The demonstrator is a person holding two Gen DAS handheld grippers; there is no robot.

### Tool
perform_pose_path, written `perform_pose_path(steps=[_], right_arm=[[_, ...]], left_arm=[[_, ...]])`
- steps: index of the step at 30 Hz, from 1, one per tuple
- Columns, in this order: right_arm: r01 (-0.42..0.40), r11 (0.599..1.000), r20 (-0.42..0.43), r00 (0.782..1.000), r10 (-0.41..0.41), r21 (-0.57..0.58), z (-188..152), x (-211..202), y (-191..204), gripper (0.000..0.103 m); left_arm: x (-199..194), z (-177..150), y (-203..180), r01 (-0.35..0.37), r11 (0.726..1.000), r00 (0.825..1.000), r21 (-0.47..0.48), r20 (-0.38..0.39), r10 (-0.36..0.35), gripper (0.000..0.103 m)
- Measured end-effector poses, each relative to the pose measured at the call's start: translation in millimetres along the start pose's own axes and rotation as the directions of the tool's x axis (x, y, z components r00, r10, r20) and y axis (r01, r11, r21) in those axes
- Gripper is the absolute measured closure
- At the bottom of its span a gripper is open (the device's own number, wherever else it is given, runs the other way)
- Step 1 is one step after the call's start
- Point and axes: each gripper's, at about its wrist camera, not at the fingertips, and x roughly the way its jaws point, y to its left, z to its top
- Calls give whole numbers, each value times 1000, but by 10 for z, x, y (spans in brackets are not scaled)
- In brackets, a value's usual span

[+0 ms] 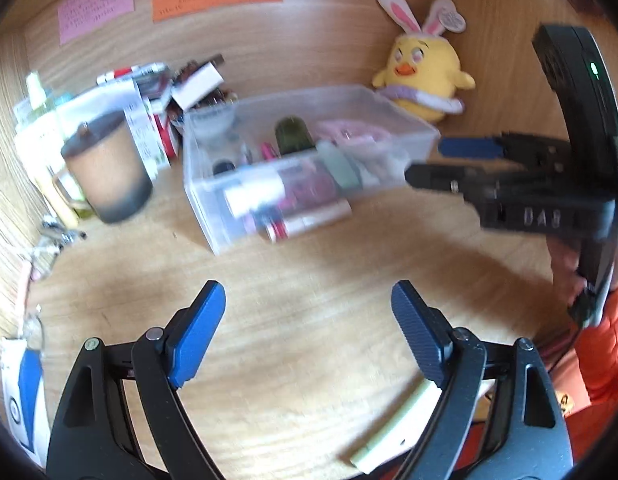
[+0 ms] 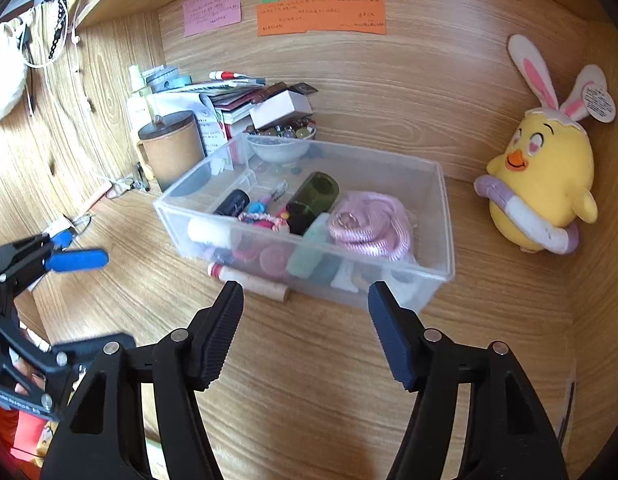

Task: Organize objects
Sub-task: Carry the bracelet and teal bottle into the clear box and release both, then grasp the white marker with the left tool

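A clear plastic bin [image 2: 437, 216] stands on the wooden desk, also in the left wrist view [image 1: 413, 128]. It holds a pink coiled cord [image 2: 373, 224], a dark green bottle [image 2: 315, 194], a black tube [image 2: 233, 202] and several small items. A tube with a red cap [image 2: 253, 280] lies on the desk against the bin's front. My right gripper [image 2: 307, 328] is open and empty, just in front of the bin. My left gripper [image 1: 309, 328] is open and empty above bare desk. A pale green stick [image 1: 393, 428] lies by its right finger.
A yellow chick plush [image 2: 541, 184] sits against the back wall at right. A brown lidded mug [image 2: 173, 148], a stack of books and boxes [image 2: 245, 104] and a bowl of beads [image 2: 283, 140] stand at back left. Keys [image 2: 65, 232] lie at left.
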Motion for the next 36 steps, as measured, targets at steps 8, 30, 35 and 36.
perform_pose_path(steps=[8,30,35,36], right_arm=[[5,999,-56,998,-3,41,-215,23,-50,41],[-35,998,-107,994,30,-44,-138,366,292,41],[-48,995,-118,992,38,-84,-60,491,400,41],[-47,995,-121,992,36,-93,-46,523,425,41]], left_arm=[[-76,-401,-236,74,997,997,20,-34,-74,18],[145,-564,-60,66,998,995,-4,-75,-67,88],[196,-504,136,43,997,997,-61,-66,-47,88],[205,-491,170,37,997,997,-69,-65,-41,88]])
